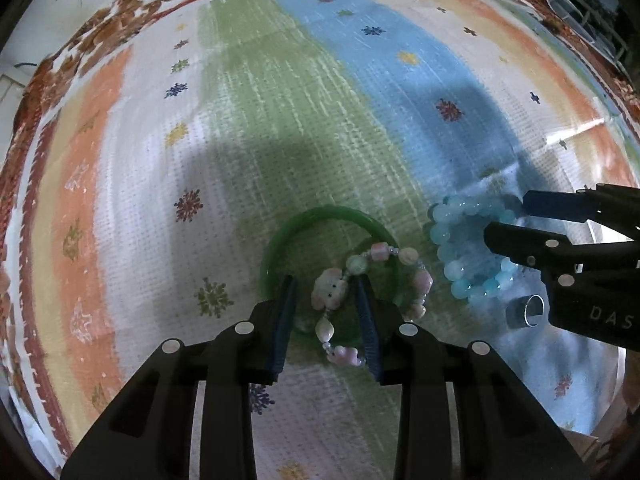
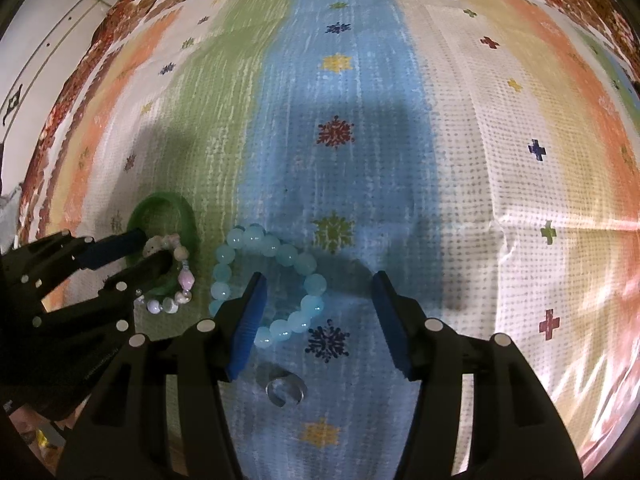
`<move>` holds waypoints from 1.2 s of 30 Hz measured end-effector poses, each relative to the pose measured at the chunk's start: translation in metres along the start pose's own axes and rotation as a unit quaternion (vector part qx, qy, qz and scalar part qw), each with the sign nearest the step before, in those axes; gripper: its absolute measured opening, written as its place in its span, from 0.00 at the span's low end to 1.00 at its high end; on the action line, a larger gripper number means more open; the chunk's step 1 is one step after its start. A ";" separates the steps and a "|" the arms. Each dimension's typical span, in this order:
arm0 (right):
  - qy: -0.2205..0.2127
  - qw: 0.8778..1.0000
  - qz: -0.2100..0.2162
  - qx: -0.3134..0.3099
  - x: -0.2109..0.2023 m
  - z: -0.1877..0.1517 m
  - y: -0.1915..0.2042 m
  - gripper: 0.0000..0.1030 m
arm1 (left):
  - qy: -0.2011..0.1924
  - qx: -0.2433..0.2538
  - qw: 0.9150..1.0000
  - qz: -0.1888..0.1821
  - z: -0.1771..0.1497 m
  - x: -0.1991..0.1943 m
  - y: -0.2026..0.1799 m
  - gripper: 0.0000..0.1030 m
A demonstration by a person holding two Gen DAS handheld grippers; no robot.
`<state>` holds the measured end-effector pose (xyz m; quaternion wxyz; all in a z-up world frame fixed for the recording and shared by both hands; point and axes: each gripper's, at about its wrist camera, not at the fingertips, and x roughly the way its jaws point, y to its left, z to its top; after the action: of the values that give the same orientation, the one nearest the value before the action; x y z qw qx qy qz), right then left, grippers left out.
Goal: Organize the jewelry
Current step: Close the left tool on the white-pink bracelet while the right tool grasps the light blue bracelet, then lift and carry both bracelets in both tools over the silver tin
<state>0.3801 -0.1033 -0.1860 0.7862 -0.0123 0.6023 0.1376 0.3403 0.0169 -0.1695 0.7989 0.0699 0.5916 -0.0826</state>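
Striped cloth point(image 2: 460, 128) holds all our jewelry loose, nothing sorted yet: left gripper point(image 1: 326, 292) half-open around the pink bracelet point(image 1: 422, 280) on the green bangle point(image 1: 320, 216), right gripper point(image 2: 318, 280) open, empty, over blue beads point(image 2: 288, 254).

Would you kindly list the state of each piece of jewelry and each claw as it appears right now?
Green bangle: flat on the cloth, pink bracelet overlapping it.
Pink bead bracelet: lying partly across the bangle, between the left claw's fingers.
Blue bead bracelet: on the cloth, loop bent out of round.
Silver ring: on the cloth, apart from the bracelets.
Left claw: open, straddling the pink bracelet.
Right claw: open, holding nothing.
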 end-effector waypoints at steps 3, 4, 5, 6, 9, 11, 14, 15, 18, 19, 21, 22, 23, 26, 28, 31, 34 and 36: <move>-0.001 1.000 -0.015 -0.015 0.003 -0.001 0.004 0.52 | -0.001 0.003 1.000 0.002 0.000 0.001 0.000 0.29; 0.000 1.000 -0.022 -0.017 0.004 -0.001 0.005 0.50 | -0.001 0.008 1.000 0.006 0.000 0.001 -0.001 0.29; 0.000 0.999 -0.028 -0.019 0.005 -0.001 0.006 0.46 | -0.001 0.011 1.000 0.007 0.000 0.001 -0.002 0.24; 0.000 0.999 -0.034 -0.019 0.005 -0.001 0.006 0.41 | 0.000 0.013 1.000 0.007 0.000 0.001 -0.003 0.17; -0.001 0.999 -0.037 -0.020 0.005 -0.001 0.002 0.19 | 0.000 0.015 1.000 0.012 -0.001 -0.001 -0.007 0.17; 0.001 1.000 -0.023 -0.020 0.004 -0.002 0.000 0.13 | 0.001 0.010 1.000 0.008 -0.003 -0.005 -0.008 0.17; -0.002 1.000 -0.016 -0.022 0.000 -0.002 -0.002 0.13 | -0.004 0.004 1.000 -0.013 -0.001 -0.011 -0.005 0.17; -0.002 1.000 -0.012 -0.019 -0.002 -0.003 -0.004 0.13 | -0.010 0.007 1.000 -0.014 -0.001 -0.015 -0.005 0.17; -0.006 1.000 0.001 -0.016 -0.011 -0.006 -0.004 0.13 | -0.035 0.012 0.999 -0.022 -0.002 -0.032 -0.005 0.17; -0.011 1.000 0.003 -0.017 -0.015 -0.007 -0.004 0.13 | -0.042 0.006 0.999 -0.029 -0.002 -0.039 -0.004 0.17; -0.020 1.000 0.008 -0.017 -0.026 -0.010 -0.004 0.13 | -0.052 -0.001 0.998 -0.037 -0.004 -0.049 -0.005 0.17; -0.025 0.999 0.012 -0.017 -0.032 -0.012 -0.004 0.13 | -0.057 -0.001 0.998 -0.041 -0.005 -0.055 -0.006 0.17; -0.031 0.999 0.016 -0.018 -0.039 -0.015 -0.003 0.13 | -0.062 -0.001 0.997 -0.043 -0.006 -0.061 -0.007 0.17; -0.047 0.998 0.027 -0.026 -0.055 -0.023 0.005 0.13 | -0.071 0.001 0.997 -0.044 -0.009 -0.071 -0.010 0.17; -0.058 0.997 0.027 -0.034 -0.065 -0.029 0.011 0.13 | -0.078 0.008 0.996 -0.041 -0.010 -0.077 -0.011 0.17; -0.070 0.996 0.029 -0.045 -0.078 -0.037 0.018 0.13 | -0.098 0.029 0.994 -0.042 -0.014 -0.087 -0.016 0.17; -0.072 0.996 0.027 -0.052 -0.084 -0.043 0.021 0.13 | -0.114 0.037 0.992 -0.036 -0.018 -0.098 -0.018 0.17; -0.073 0.996 0.025 -0.051 -0.086 -0.043 0.023 0.13 | -0.116 0.034 0.992 -0.038 -0.018 -0.105 -0.019 0.17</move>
<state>0.3142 -0.1061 -0.1128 0.8229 -0.0268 0.5354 0.1885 0.2890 0.0073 -0.0747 0.8557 0.0648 0.4938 -0.1403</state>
